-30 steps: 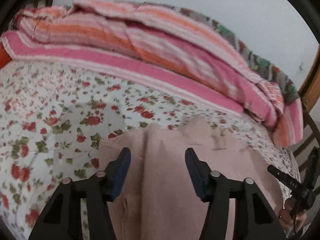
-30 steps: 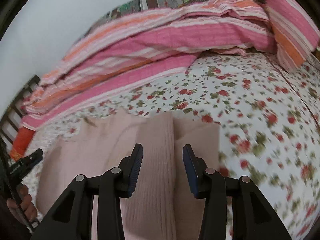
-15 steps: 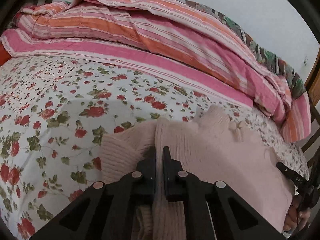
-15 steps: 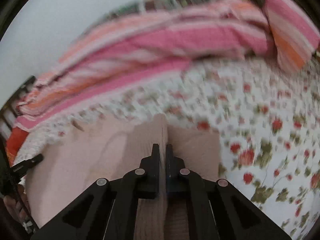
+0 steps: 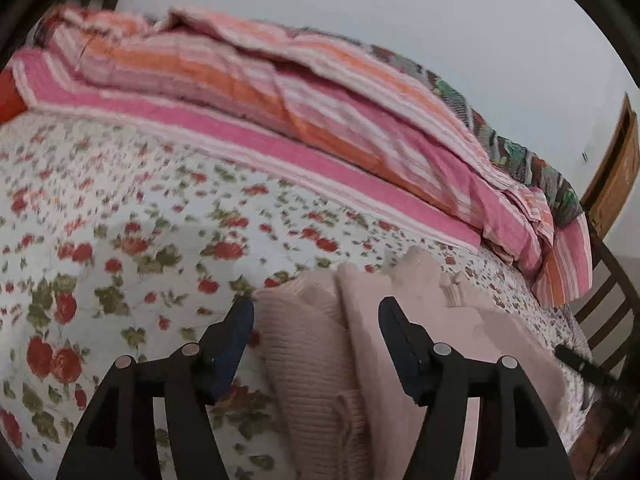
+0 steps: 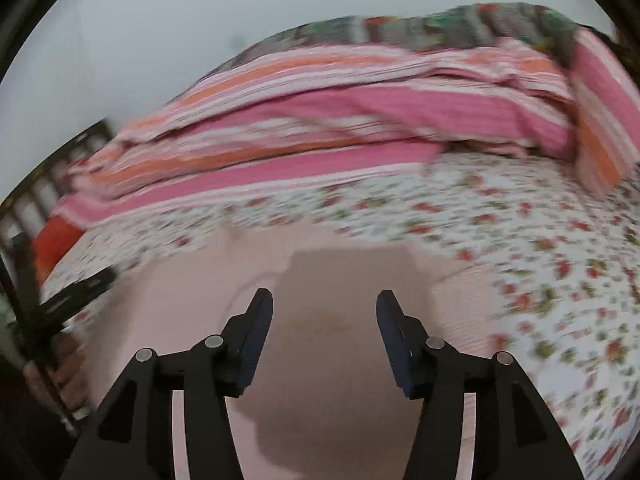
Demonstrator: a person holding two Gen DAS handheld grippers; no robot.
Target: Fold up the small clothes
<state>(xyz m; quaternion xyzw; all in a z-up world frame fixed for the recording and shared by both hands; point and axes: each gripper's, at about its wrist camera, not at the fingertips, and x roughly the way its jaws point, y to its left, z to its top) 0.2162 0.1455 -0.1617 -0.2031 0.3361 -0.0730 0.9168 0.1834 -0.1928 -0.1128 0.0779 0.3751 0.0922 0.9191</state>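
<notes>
A pale pink knitted sweater (image 5: 320,344) lies on the floral bedsheet (image 5: 120,248), with a fold running lengthwise. My left gripper (image 5: 316,312) is open, its jaws spread over the sweater's left folded edge, holding nothing. In the right wrist view the sweater (image 6: 328,280) fills the foreground. My right gripper (image 6: 324,308) is open just above it, empty. The other gripper's dark tip (image 5: 580,364) shows at the right of the left wrist view and again at the left of the right wrist view (image 6: 80,292).
A bunched pink and orange striped blanket (image 5: 300,92) lies along the far side of the bed, also in the right wrist view (image 6: 340,112). A dark wooden bed frame (image 5: 608,304) stands at the right end. A grey wall is behind.
Both grippers were open a second ago, shut on folds of the sweater half a second ago, and are open again. The sweater now lies released on the bed.
</notes>
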